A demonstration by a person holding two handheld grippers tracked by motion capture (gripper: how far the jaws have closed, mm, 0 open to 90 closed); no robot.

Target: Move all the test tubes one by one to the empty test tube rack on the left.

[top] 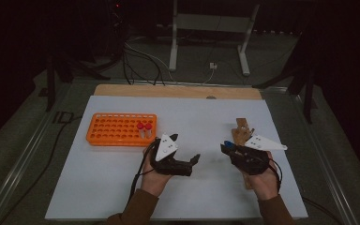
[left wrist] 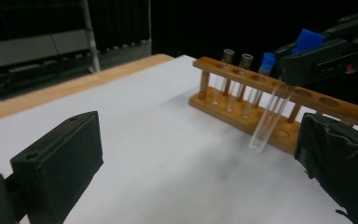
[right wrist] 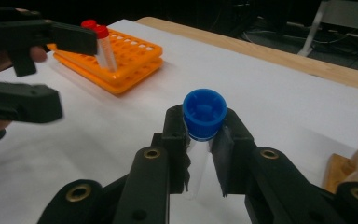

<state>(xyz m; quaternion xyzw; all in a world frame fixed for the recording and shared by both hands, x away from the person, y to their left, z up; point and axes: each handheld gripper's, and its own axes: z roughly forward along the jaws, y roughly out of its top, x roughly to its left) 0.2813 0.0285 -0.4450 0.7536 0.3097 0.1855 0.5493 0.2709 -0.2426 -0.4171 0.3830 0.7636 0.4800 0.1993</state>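
Your right gripper (right wrist: 204,140) clamps the blue-capped tube (right wrist: 204,114) near the tabletop's right edge; your left gripper (left wrist: 186,154) gapes empty. Tilt it and it slips.

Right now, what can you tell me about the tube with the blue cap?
The tube with the blue cap is a slim, clear tube that looks like plastic or glass, with a rounded bottom and seemingly nothing inside. Its blue screw cap is ribbed and closed on top. The right gripper holds it just under the cap, jaws pressed on both sides. It hangs tilted in the air beside the wooden rack, apart from the white table.
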